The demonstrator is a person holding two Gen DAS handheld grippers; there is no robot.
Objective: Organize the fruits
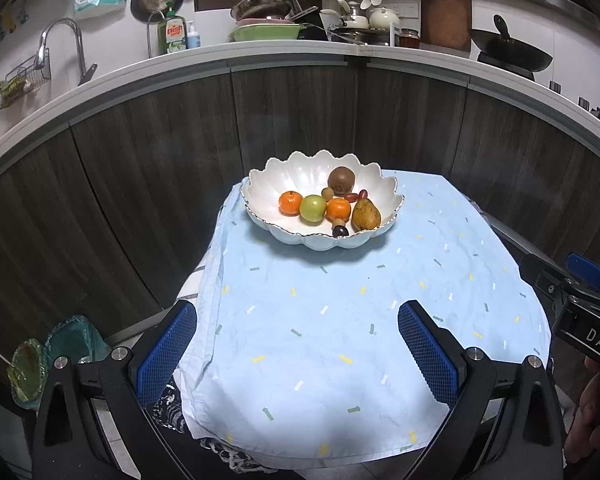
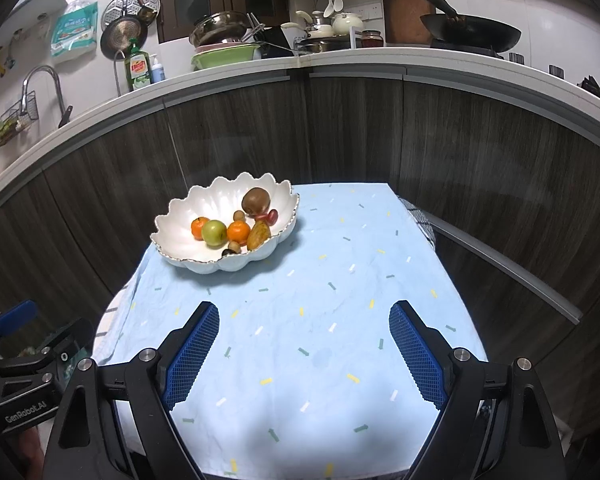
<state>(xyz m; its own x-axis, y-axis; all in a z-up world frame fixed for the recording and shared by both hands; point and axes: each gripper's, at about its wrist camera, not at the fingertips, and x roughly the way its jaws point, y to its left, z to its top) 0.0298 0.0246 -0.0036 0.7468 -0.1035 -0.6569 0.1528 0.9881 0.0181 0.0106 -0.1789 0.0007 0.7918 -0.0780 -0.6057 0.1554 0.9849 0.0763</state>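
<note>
Your left gripper (image 1: 298,334) hangs released over the near bench (image 1: 340,320), blue pads wide apart, nothing between them. Farther back on the blue cloth sits the white scalloped bowl (image 1: 260,192); in it, left to right: tangerine (image 1: 290,203), green apple (image 1: 313,208), second tangerine (image 1: 338,209), yellow-brown pear (image 1: 365,214), with the kiwi (image 1: 341,179) behind them. Your right gripper (image 2: 304,336) hovers likewise released, empty, well short of the bowl.

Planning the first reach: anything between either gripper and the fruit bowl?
Nothing visible. Only bare blue tablecloth lies between the open left gripper, the open right gripper and the white bowl. The fruit sits uncovered inside it.
</note>
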